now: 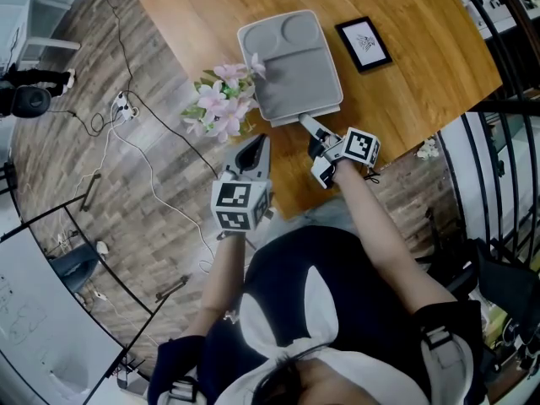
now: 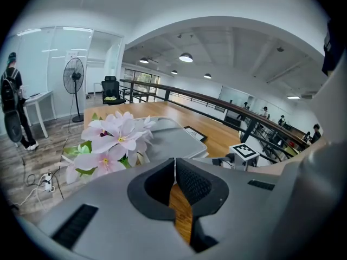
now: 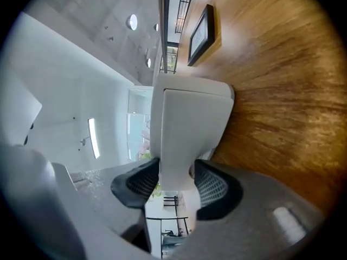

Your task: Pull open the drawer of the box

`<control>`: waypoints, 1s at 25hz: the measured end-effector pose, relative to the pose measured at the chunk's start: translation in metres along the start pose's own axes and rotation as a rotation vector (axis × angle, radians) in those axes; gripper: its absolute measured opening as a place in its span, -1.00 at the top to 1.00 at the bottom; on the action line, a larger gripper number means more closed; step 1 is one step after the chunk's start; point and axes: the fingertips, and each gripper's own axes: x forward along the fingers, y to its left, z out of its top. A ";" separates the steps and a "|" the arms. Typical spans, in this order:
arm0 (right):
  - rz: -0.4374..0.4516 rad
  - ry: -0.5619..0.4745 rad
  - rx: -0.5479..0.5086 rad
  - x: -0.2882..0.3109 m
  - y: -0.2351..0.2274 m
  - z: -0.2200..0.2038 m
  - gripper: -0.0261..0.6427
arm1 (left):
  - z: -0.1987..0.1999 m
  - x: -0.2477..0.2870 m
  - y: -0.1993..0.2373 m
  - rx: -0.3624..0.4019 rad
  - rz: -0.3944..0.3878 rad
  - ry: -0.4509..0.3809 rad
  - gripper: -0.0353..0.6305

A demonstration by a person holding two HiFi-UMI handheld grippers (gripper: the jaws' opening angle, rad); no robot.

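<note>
A grey flat box [image 1: 291,62] lies on the wooden table [image 1: 405,24], its drawer front [image 1: 319,115] facing me. My right gripper [image 1: 305,125] reaches level to that near edge. In the right gripper view the pale drawer front [image 3: 187,129] stands between the jaws of the right gripper [image 3: 176,180], and both ribbed pads lie against it. My left gripper [image 1: 257,142] hovers to the left of the box, near the flowers. Its tips [image 2: 174,169] meet with nothing between them, and the box [image 2: 173,142] shows beyond.
A bunch of pink artificial flowers [image 1: 221,99] lies against the box's left side, close to my left gripper. A black picture frame [image 1: 364,44] sits to the right of the box. A black railing [image 1: 489,167] runs past the table's right edge. Cables [image 1: 126,108] trail over the floor.
</note>
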 end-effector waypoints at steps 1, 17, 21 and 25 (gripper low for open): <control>-0.003 0.002 -0.003 0.000 0.000 0.000 0.33 | 0.001 0.000 0.000 0.001 0.002 0.000 0.82; -0.009 -0.032 0.076 -0.005 -0.003 -0.005 0.44 | -0.002 -0.008 0.001 0.002 -0.001 0.000 0.82; -0.009 -0.034 0.070 -0.007 -0.003 -0.006 0.44 | -0.003 -0.010 0.000 -0.016 -0.002 0.003 0.82; -0.012 -0.036 0.071 -0.009 -0.003 -0.007 0.44 | -0.009 -0.009 -0.002 -0.012 -0.014 0.006 0.82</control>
